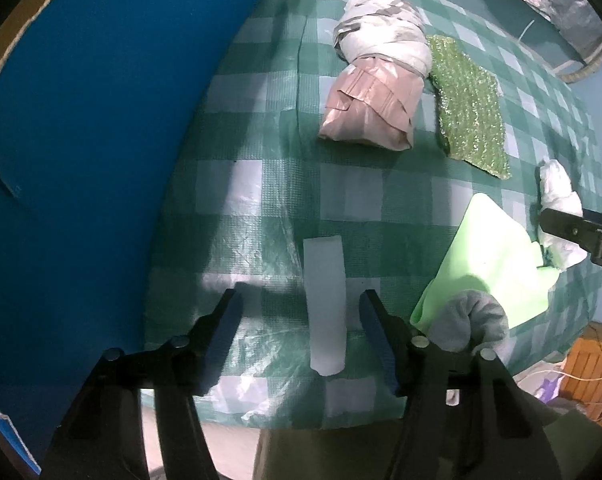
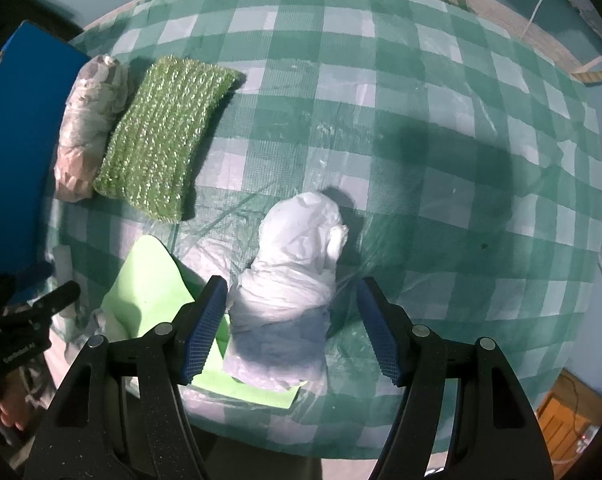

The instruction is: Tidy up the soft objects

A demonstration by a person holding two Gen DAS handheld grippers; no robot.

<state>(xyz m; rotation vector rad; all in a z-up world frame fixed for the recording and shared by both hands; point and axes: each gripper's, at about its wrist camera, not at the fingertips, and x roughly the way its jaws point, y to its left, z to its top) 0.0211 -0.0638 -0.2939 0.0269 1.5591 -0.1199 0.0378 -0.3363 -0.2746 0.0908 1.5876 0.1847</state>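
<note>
White strip [image 1: 325, 308] btwn left claw [image 1: 301, 340] pads, long axis pointing away.

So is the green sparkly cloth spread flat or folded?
Spread flat: the green sparkly cloth lies as one flat rectangle on the tablecloth.

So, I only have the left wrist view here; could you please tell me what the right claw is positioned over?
Observer: The right claw stands over the white plastic bundle, with one finger on each side of it.
Operator: Thank you. Is it gripping the bundle yet?
Observer: No, the jaws are open. Checked cloth shows between the bundle and the pad on the picture's right.
Operator: And what is the bundle resting on?
Observer: Its near end lies on the light green sheet, and the rest lies on the checked tablecloth.
</note>
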